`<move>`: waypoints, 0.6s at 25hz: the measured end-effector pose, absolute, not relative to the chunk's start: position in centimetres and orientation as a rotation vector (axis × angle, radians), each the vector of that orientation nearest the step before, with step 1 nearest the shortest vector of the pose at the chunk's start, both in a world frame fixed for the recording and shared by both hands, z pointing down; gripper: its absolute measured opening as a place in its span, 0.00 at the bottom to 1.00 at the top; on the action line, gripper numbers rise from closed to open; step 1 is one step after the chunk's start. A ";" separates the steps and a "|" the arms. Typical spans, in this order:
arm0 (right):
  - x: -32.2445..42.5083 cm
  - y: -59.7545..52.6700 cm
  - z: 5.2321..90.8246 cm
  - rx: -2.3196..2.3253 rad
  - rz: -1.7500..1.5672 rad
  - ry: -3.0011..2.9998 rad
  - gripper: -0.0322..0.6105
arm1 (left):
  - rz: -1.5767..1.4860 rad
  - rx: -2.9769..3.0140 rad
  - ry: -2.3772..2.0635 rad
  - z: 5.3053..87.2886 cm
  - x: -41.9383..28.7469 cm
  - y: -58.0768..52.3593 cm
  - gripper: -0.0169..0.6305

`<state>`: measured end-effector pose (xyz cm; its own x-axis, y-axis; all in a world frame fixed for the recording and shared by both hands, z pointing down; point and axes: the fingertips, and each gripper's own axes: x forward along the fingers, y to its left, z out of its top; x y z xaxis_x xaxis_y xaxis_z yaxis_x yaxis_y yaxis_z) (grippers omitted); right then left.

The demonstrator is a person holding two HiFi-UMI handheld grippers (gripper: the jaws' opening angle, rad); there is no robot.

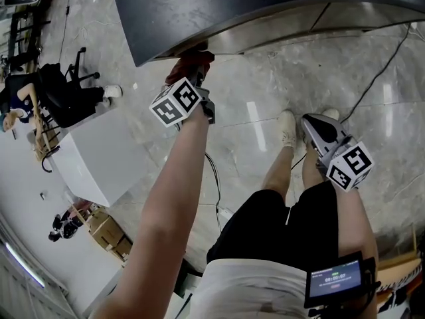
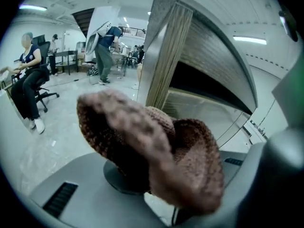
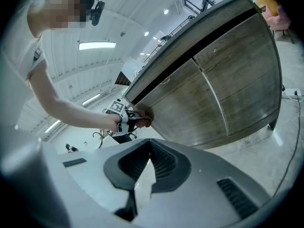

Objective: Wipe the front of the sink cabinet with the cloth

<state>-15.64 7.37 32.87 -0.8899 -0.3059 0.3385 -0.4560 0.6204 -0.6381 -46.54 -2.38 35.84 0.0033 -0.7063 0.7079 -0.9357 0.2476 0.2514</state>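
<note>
**Cloth applied at left end of sink cabinet front; wiping judged under way.**

The left gripper (image 1: 197, 84) was found clamped on the brown knitted cloth (image 1: 191, 62). The cloth was held against the sink cabinet (image 3: 213, 89) front, just under the bench top (image 1: 232, 5) at its left end, judged a starting point for a stroke across the door panels. The right gripper (image 3: 142, 179) was found with jaws together and nothing between them. It was held low beside the person's legs, well apart from the cabinet, evidently kept out of the wiping path. The extent of front already wiped could not be determined.
</note>
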 end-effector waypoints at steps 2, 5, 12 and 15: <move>-14.8 7.3 32.9 0.649 1.132 -2.647 0.07 | 0.399 1.500 -1.748 36.7 -45.7 -2.7 0.22; -12.0 6.3 33.0 0.684 1.154 -2.644 0.07 | 0.418 1.499 -1.714 37.8 -42.4 -4.1 0.22; -10.2 6.0 33.6 0.788 1.193 -2.625 0.07 | 0.447 1.570 -1.618 39.2 -38.7 -6.2 0.22; -9.1 6.1 33.8 0.819 1.210 -2.617 0.07 | 0.492 1.605 -1.585 39.5 -36.5 -6.9 0.22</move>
